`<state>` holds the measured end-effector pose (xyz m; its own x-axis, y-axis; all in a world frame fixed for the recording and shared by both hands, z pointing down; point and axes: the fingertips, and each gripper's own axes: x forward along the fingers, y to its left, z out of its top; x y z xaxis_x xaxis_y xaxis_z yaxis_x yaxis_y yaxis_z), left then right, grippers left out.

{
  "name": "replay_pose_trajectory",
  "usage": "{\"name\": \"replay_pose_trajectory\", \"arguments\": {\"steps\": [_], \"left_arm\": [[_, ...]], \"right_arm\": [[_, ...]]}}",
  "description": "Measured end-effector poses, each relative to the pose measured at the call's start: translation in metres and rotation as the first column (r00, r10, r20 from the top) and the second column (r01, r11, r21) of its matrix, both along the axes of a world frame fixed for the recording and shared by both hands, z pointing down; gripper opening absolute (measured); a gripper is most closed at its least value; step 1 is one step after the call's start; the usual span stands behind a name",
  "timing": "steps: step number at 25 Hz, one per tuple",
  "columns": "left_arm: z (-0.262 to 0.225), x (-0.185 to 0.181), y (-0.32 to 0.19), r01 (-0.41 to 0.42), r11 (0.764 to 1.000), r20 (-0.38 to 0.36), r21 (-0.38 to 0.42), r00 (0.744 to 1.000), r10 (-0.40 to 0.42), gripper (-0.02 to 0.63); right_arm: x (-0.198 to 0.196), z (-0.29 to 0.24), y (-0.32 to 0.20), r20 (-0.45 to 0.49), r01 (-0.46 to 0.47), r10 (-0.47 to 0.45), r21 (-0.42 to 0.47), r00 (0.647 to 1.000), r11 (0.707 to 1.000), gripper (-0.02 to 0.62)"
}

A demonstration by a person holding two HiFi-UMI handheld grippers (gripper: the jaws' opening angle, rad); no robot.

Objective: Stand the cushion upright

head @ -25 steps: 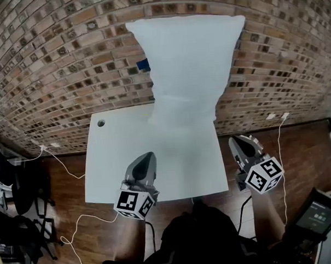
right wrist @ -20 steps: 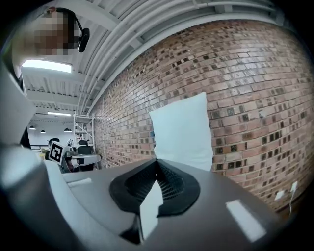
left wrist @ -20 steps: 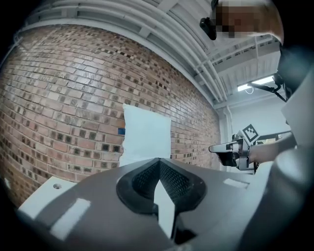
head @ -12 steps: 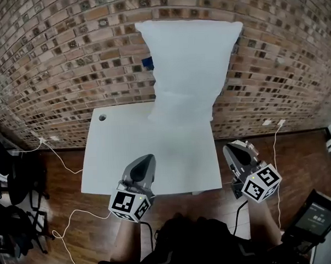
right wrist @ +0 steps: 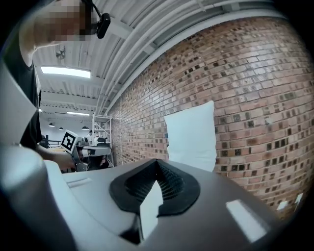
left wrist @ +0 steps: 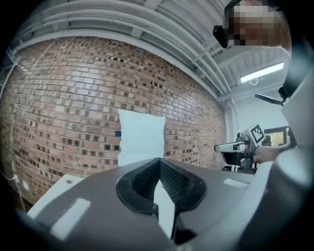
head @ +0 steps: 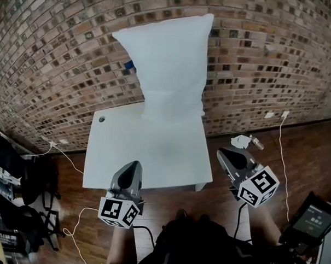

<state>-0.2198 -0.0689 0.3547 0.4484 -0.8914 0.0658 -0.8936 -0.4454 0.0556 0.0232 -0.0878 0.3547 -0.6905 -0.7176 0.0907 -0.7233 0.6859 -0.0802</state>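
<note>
A white cushion stands upright at the far edge of the white table, leaning on the brick wall; it also shows in the left gripper view and the right gripper view. My left gripper hovers over the table's near edge, shut and empty. My right gripper hangs off the table's right side above the floor, also shut with nothing in it. Both are well back from the cushion.
A brick wall runs behind the table. A round cable hole is in the table's far left corner. White cables trail on the wood floor, small litter lies at right, a tablet sits at lower right.
Both grippers have drawn back toward the person, away from the cushion. The cushion stays upright against the wall.
</note>
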Motion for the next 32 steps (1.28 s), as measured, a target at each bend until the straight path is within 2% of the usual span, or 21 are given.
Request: {"name": "replay_pose_trajectory", "arguments": {"steps": [3,10,14,17,22,26,32], "left_arm": [[-0.007,0.021,0.013,0.004,1.0,0.027,-0.008,1.0,-0.003,0.011],[-0.017,0.044,0.038,0.062,0.998,0.073,-0.003,0.995,-0.062,0.011],[-0.009,0.044,0.056,0.071,0.997,0.062,-0.014,0.996,-0.07,0.011],[-0.011,0.045,0.059,0.048,0.999,0.046,-0.008,0.998,-0.047,0.011],[-0.016,0.03,0.059,-0.005,0.999,0.104,0.033,0.995,0.002,0.011],[-0.021,0.005,0.062,-0.021,0.999,0.064,0.042,0.998,0.018,0.011],[-0.018,-0.003,0.064,-0.059,0.997,0.003,0.053,0.998,0.059,0.011]], "right_arm": [[0.019,0.0,0.009,0.029,0.009,-0.008,-0.012,1.0,1.0,0.006],[0.058,0.0,0.018,0.091,0.005,-0.004,-0.01,0.996,1.0,0.006],[0.058,-0.008,0.029,0.098,-0.018,0.018,0.001,0.995,1.0,0.006],[0.056,-0.015,0.035,0.079,-0.042,0.04,0.022,0.996,0.999,0.006],[0.044,-0.016,0.046,0.083,-0.116,0.114,0.026,0.99,0.993,0.006],[0.028,-0.017,0.057,0.069,-0.156,0.153,0.031,0.986,0.987,0.006],[0.017,-0.015,0.065,0.066,-0.2,0.199,0.006,0.978,0.98,0.006]]}}
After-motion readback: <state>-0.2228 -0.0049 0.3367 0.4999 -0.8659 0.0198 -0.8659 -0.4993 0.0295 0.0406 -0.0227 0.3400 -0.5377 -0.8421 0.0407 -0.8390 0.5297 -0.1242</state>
